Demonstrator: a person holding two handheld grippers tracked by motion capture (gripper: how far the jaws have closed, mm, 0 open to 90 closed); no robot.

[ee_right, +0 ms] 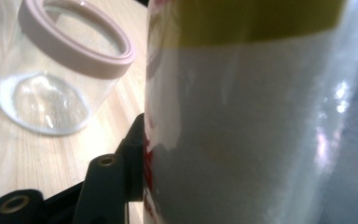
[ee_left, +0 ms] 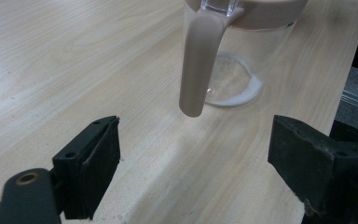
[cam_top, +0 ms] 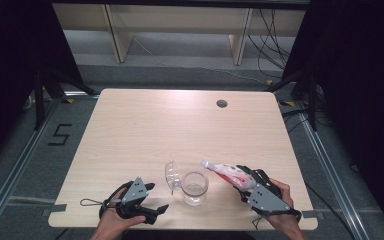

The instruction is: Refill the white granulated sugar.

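Left gripper (cam_top: 156,197): we hold it at the table's (cam_top: 130,130) near edge, jaws spread wide, nothing between them
Right gripper (cam_top: 244,181): our jaws pinch a plastic packet (cam_top: 225,171), tilted towards the jar
Jar (cam_top: 195,187): clear glass, standing between our grippers
Lid (cam_top: 172,175): leaning just beside the jar

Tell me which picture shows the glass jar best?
The high view: the whole glass jar stands open on the table, its lid beside it. The left gripper view has its lower wall and hanging clasp only. The right gripper view has it partly behind the held packet.
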